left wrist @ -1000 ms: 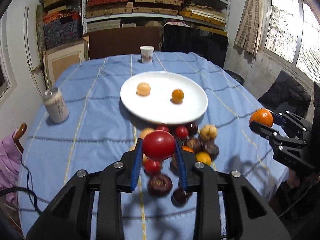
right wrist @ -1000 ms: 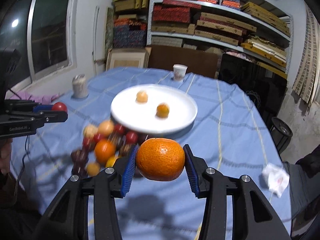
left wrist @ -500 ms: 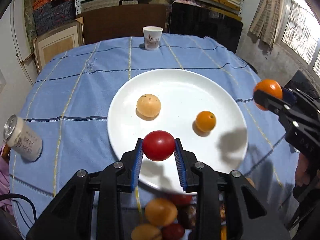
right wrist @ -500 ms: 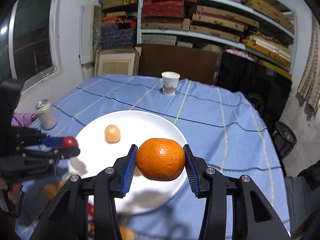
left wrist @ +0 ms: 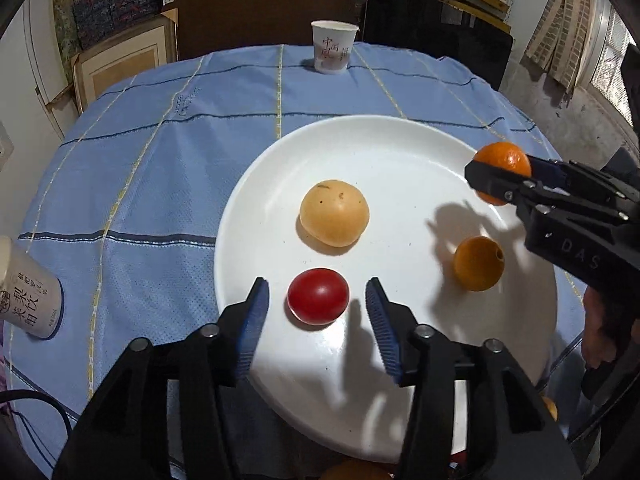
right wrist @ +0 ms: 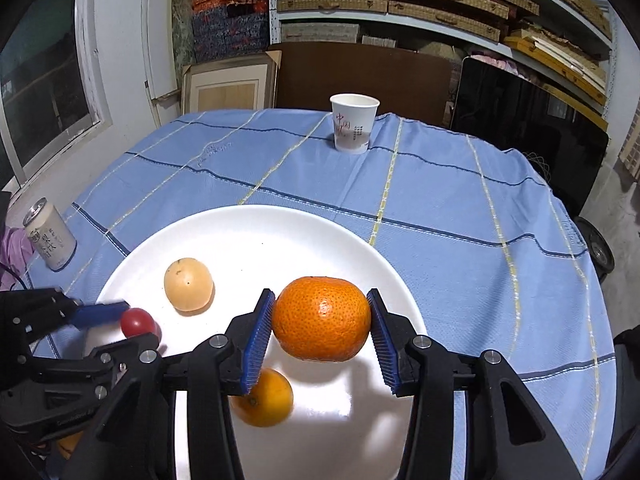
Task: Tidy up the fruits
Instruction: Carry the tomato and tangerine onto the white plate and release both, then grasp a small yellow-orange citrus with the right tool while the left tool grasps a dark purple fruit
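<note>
A white plate (left wrist: 400, 148) sits on the blue tablecloth; it also shows in the right wrist view (right wrist: 256, 232). On it lie a yellow fruit (left wrist: 334, 213), a small orange (left wrist: 479, 263) and a red fruit (left wrist: 318, 296). My left gripper (left wrist: 318, 308) is open, its jaws on either side of the red fruit, clear of it. My right gripper (right wrist: 322, 330) is shut on a large orange (right wrist: 322, 322), held just above the plate's right side. The red fruit (right wrist: 137, 321) and the yellow fruit (right wrist: 188, 285) also show in the right wrist view.
A paper cup (left wrist: 334, 52) stands at the table's far edge. A drink can (left wrist: 24, 300) stands left of the plate. More fruit (left wrist: 356, 470) lies at the plate's near edge, mostly hidden. Shelves, a chair and boards stand behind the table.
My left gripper has moved over the plate, opened and let the red fruit down onto it. My right gripper has carried the large orange over the plate's right side.
</note>
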`<state>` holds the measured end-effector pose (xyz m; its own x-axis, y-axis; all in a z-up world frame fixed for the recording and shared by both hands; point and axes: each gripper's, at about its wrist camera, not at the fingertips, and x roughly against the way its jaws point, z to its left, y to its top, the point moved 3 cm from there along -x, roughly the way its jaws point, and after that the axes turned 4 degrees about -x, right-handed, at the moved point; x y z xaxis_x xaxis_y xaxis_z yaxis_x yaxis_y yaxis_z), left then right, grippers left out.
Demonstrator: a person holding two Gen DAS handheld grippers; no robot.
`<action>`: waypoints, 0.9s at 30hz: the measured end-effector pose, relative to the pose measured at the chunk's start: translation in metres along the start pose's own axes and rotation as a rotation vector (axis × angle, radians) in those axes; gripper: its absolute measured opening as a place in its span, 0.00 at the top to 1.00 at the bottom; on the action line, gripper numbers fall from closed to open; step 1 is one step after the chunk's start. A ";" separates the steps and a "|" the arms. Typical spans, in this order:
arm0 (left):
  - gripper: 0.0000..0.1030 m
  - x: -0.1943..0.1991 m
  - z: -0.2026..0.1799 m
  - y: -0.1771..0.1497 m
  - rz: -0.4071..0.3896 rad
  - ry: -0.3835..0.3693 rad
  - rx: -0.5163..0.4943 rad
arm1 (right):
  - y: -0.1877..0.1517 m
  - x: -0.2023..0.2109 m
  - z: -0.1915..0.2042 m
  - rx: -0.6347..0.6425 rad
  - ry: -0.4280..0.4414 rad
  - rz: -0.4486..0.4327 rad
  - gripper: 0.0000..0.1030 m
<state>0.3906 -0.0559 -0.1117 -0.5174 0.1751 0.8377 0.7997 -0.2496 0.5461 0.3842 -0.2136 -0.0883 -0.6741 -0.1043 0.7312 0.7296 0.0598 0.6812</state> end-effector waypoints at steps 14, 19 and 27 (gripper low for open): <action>0.07 0.143 -0.016 -0.051 -0.284 0.038 -0.043 | -0.061 0.139 0.001 -0.034 0.052 -0.124 0.39; 0.05 0.166 -0.030 -0.115 -0.256 0.037 -0.111 | -0.138 0.168 0.023 0.018 0.080 -0.064 0.39; 0.05 0.163 -0.035 -0.205 -0.147 0.038 -0.117 | -0.206 0.189 0.082 0.118 0.139 -0.077 0.39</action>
<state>0.1313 -0.0098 -0.0871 -0.6385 0.1826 0.7476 0.6750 -0.3339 0.6580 0.0972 -0.1640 -0.0874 -0.6992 -0.2482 0.6705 0.6525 0.1618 0.7403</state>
